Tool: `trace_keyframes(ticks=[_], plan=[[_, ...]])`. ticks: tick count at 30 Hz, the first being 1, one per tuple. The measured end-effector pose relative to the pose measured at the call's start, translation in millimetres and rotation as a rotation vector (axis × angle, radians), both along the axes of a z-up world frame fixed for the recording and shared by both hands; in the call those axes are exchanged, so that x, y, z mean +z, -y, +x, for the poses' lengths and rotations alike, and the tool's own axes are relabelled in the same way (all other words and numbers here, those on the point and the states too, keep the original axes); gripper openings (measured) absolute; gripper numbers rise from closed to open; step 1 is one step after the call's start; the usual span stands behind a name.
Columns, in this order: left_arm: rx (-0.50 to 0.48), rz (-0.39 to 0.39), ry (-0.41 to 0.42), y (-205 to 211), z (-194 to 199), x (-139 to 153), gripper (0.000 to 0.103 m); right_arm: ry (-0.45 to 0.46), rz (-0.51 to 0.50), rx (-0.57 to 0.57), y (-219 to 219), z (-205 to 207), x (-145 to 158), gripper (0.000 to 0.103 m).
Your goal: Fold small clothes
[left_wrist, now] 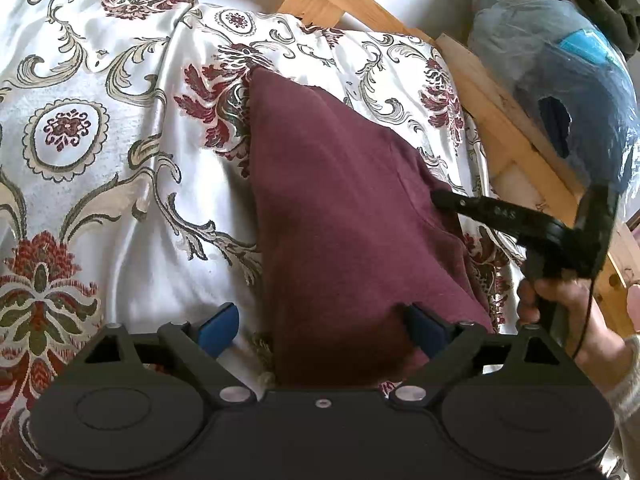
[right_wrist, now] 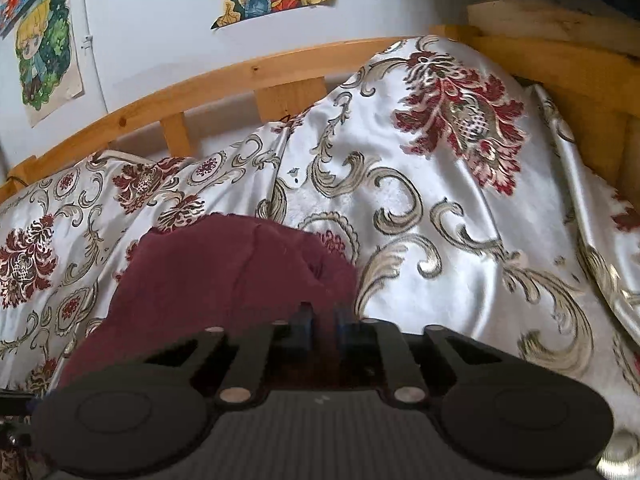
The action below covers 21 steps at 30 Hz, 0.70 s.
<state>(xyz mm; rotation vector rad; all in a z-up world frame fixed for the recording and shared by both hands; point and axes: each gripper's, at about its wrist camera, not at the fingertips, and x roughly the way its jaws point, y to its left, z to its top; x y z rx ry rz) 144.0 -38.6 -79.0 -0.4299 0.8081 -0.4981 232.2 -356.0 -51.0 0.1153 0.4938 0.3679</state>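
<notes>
A maroon garment (left_wrist: 340,200) lies folded into a long shape on a white floral bedspread (left_wrist: 100,160). My left gripper (left_wrist: 320,328) stands open over the garment's near end. Its blue pads (left_wrist: 218,326) are wide apart, and the right-hand pad rests against the cloth's edge. My right gripper (left_wrist: 437,198), held by a hand (left_wrist: 560,304), reaches in from the right and pinches the garment's right edge. In the right wrist view its jaws (right_wrist: 323,320) are close together on a fold of the maroon garment (right_wrist: 224,272), slightly blurred.
A wooden bed rail (left_wrist: 500,120) runs along the far and right sides of the bedspread (right_wrist: 440,208). A clear plastic bag of clothes (left_wrist: 560,60) sits beyond the rail at the right. Drawings (right_wrist: 44,48) hang on the white wall behind.
</notes>
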Motion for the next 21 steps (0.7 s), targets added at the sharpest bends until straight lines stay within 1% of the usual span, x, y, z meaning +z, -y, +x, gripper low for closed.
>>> trace_keyframes(ticks=[4,7,8,9,10,11,12,13,14,15,16,17,20,21], plan=[[-0.006,-0.005,0.009,1,0,0,0.092,0.03,-0.038,-0.006,-6,10,6,0.009],[-0.01,-0.02,0.006,1,1,1,0.092,-0.011,-0.024,0.003,-6,21,4,0.011],[-0.01,-0.024,0.005,0,1,1,0.092,-0.029,-0.005,0.007,-4,24,2,0.02],[-0.01,-0.03,0.005,0,1,1,0.092,-0.041,0.017,0.009,-1,26,1,0.034],[-0.011,-0.036,0.004,-1,1,1,0.092,-0.047,0.036,0.012,1,28,1,0.042],[-0.014,-0.042,0.003,0,1,1,0.092,-0.047,0.062,0.019,4,30,1,0.055],[-0.02,-0.047,0.001,0,1,1,0.092,-0.044,0.088,0.03,7,32,2,0.059],[-0.028,-0.054,-0.004,1,2,1,0.092,-0.042,0.109,0.036,8,34,3,0.06],[-0.037,-0.059,-0.008,2,2,0,0.093,-0.04,0.124,0.047,8,38,6,0.064],[-0.046,-0.065,-0.013,3,2,-1,0.093,-0.038,0.131,0.058,7,41,9,0.071],[-0.054,-0.07,-0.017,4,2,-1,0.093,-0.039,0.133,0.073,6,46,12,0.076],[-0.059,-0.072,-0.018,5,2,-2,0.094,-0.047,0.131,0.095,3,52,15,0.082],[-0.066,-0.064,-0.016,7,2,-3,0.094,-0.074,0.094,0.139,-7,71,17,0.086],[-0.067,-0.064,-0.018,6,2,-3,0.095,-0.091,0.076,0.144,-11,77,16,0.09]])
